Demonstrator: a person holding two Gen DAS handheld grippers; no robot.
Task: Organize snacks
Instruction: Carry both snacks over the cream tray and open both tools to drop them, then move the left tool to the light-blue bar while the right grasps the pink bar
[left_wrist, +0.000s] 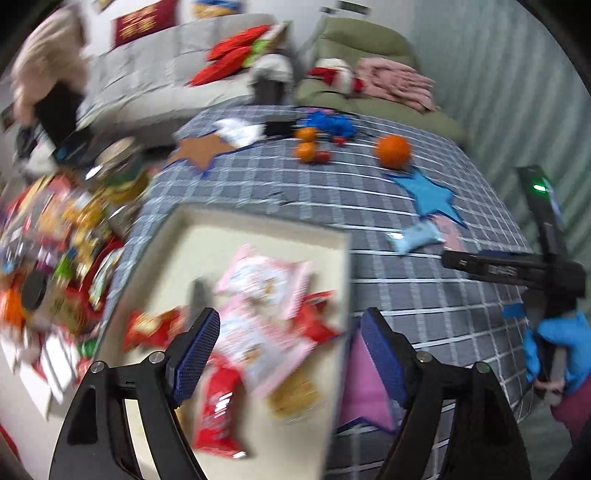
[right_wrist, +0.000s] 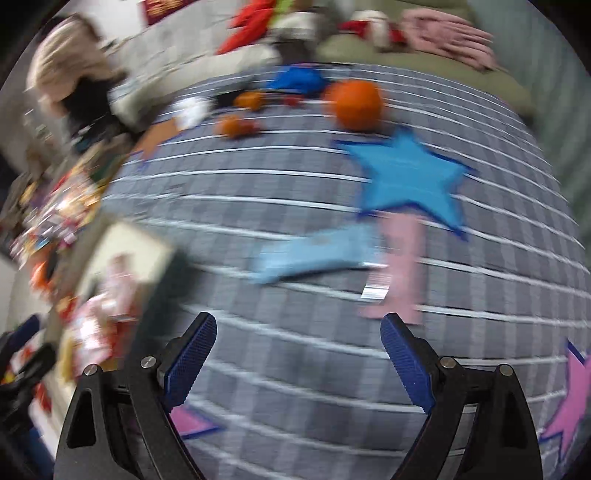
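Note:
A cream box (left_wrist: 258, 229) on the checked tablecloth holds pink (left_wrist: 266, 288) and red snack packets (left_wrist: 218, 410). My left gripper (left_wrist: 291, 350) is open and empty, hovering over the box's right part. My right gripper (right_wrist: 299, 362) is open and empty above the cloth, short of a light blue packet (right_wrist: 314, 253) and a pink packet (right_wrist: 402, 266). Both packets lie below a blue star mat (right_wrist: 410, 177). The blue packet also shows in the left wrist view (left_wrist: 417, 236), and so does the right gripper tool (left_wrist: 517, 266). The box shows at the left of the right wrist view (right_wrist: 147, 240).
A heap of mixed snack packets (left_wrist: 55, 258) lies left of the box. Oranges (left_wrist: 393, 149) and small fruits (left_wrist: 306, 147) sit at the far side of the table. Pink star mats (right_wrist: 569, 402) lie near the front edge. A sofa (left_wrist: 155, 74) stands behind.

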